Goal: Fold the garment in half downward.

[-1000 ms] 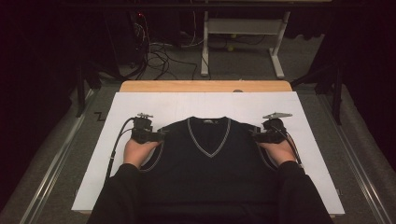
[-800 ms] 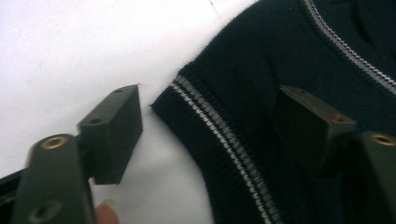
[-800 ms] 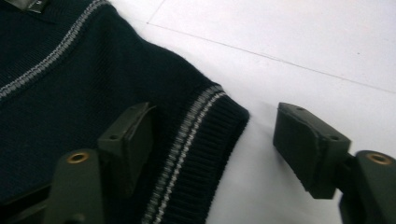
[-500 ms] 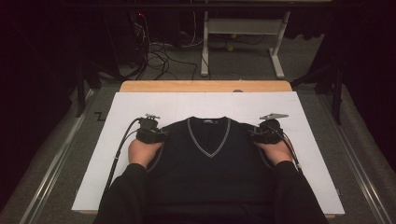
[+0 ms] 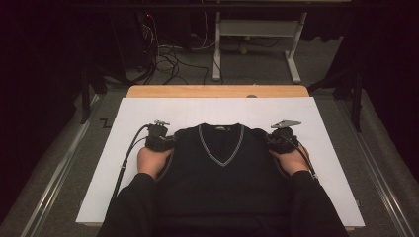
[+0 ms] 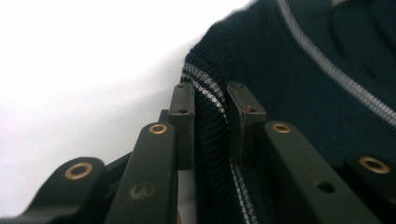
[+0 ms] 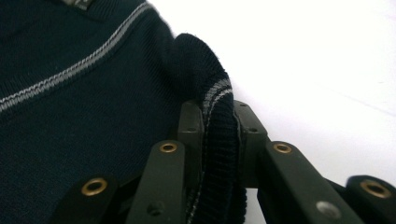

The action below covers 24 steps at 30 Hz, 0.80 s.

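Observation:
A dark navy sleeveless V-neck vest (image 5: pixel 220 182) with grey trim lies flat on the white sheet (image 5: pixel 148 111), neck pointing away from me. My left gripper (image 5: pixel 168 141) sits at its left shoulder. In the left gripper view the jaws have just been closing, and the left gripper (image 6: pixel 211 100) pinches the ribbed armhole edge (image 6: pixel 210 135). My right gripper (image 5: pixel 271 139) is at the right shoulder. Its jaws have just been closing too, and the right gripper (image 7: pixel 218 116) squeezes the bunched armhole rib (image 7: pixel 217 154). The vest's hem is hidden by the person's dark sleeves.
The white sheet covers a wooden table whose far edge (image 5: pixel 217 91) shows beyond it. Bare sheet lies to either side of the vest. On the floor behind stand a white metal frame (image 5: pixel 257 29) and tangled cables (image 5: pixel 163 54). A cable (image 5: pixel 126 158) trails from the left gripper.
Both grippers have edged inward onto the vest's shoulders, and their jaws have closed onto the armhole edges. The vest itself lies as before.

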{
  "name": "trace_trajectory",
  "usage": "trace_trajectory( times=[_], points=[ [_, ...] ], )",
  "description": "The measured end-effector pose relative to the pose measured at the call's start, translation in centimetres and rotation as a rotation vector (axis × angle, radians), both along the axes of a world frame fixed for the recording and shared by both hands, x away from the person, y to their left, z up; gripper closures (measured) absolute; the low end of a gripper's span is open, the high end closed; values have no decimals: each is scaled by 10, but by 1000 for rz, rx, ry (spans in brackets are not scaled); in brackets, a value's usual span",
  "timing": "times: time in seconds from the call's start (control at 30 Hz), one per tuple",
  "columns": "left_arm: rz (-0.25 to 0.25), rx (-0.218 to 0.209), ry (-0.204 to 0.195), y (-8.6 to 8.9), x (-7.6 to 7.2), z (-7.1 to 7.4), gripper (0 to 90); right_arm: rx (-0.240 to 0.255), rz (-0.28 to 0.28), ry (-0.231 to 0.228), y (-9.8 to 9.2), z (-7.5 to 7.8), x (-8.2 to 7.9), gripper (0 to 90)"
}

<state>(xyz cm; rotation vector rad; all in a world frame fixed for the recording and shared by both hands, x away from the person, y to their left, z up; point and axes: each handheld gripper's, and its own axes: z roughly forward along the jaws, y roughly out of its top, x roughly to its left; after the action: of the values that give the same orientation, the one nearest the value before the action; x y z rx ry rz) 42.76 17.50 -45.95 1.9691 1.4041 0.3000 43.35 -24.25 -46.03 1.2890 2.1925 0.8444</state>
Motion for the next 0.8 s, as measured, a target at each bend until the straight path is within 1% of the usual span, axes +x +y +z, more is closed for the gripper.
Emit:
trace_trajectory(
  times=[0.03, 0.1, 0.13, 0.17, 0.2, 0.23, 0.27, 0.3, 0.33, 0.37, 0.4, 0.43, 0.47, 0.5, 0.57, 0.6, 0.63, 0.67, 0.73, 0.8],
  points=[
    [5, -7, -17, 1, 0, 3, 704, 11, -10, -16, -3, 4, 0, 772],
    [14, -27, -46, 3, 0, 8, 705, 14, -14, -25, -5, 6, -1, 772],
    [17, -33, -57, 4, 0, 10, 707, 18, -19, -49, -7, 10, -1, 772],
    [13, -19, -77, 4, 1, 16, 707, 17, -22, -53, -7, 13, -1, 772],
    [13, -19, -77, 4, 1, 16, 707, 17, -22, -53, -7, 13, -1, 772],
    [10, -20, -108, 4, 2, 28, 708, 14, -20, -72, -8, 21, -1, 772],
    [10, -20, -108, 4, 2, 28, 708, 14, -22, -89, -8, 26, -1, 772],
    [13, -22, -122, 4, 3, 34, 708, 14, -22, -89, -8, 26, -1, 772],
    [16, -19, -151, 4, 4, 45, 708, 29, -29, -119, -9, 38, -1, 772],
    [21, -23, -172, 4, 4, 53, 708, 31, -35, -130, -10, 43, -1, 772],
    [24, -25, -184, 5, 4, 57, 708, 44, -42, -152, -11, 50, -1, 772],
    [30, -31, -202, 5, 5, 65, 708, 51, -49, -165, -12, 55, -2, 771],
    [30, -31, -202, 5, 5, 65, 708, 51, -49, -165, -12, 55, -2, 771],
    [32, -35, -214, 6, 5, 70, 708, 64, -57, -191, -14, 63, -2, 771],
    [32, -26, -245, 6, 5, 80, 708, 76, -69, -226, -16, 74, -4, 772],
    [33, -29, -261, 5, 4, 85, 707, 79, -76, -257, -17, 84, -5, 771],
    [34, -36, -273, 5, 4, 89, 708, 79, -78, -272, -18, 89, -5, 772],
    [36, -44, -286, 5, 4, 94, 708, 79, -78, -272, -18, 89, -5, 772],
    [33, -50, -307, 4, 4, 104, 708, 86, -85, -297, -18, 99, -6, 771],
    [40, -64, -326, 4, 3, 113, 707, 90, -89, -316, -19, 107, -7, 771]
  ],
)
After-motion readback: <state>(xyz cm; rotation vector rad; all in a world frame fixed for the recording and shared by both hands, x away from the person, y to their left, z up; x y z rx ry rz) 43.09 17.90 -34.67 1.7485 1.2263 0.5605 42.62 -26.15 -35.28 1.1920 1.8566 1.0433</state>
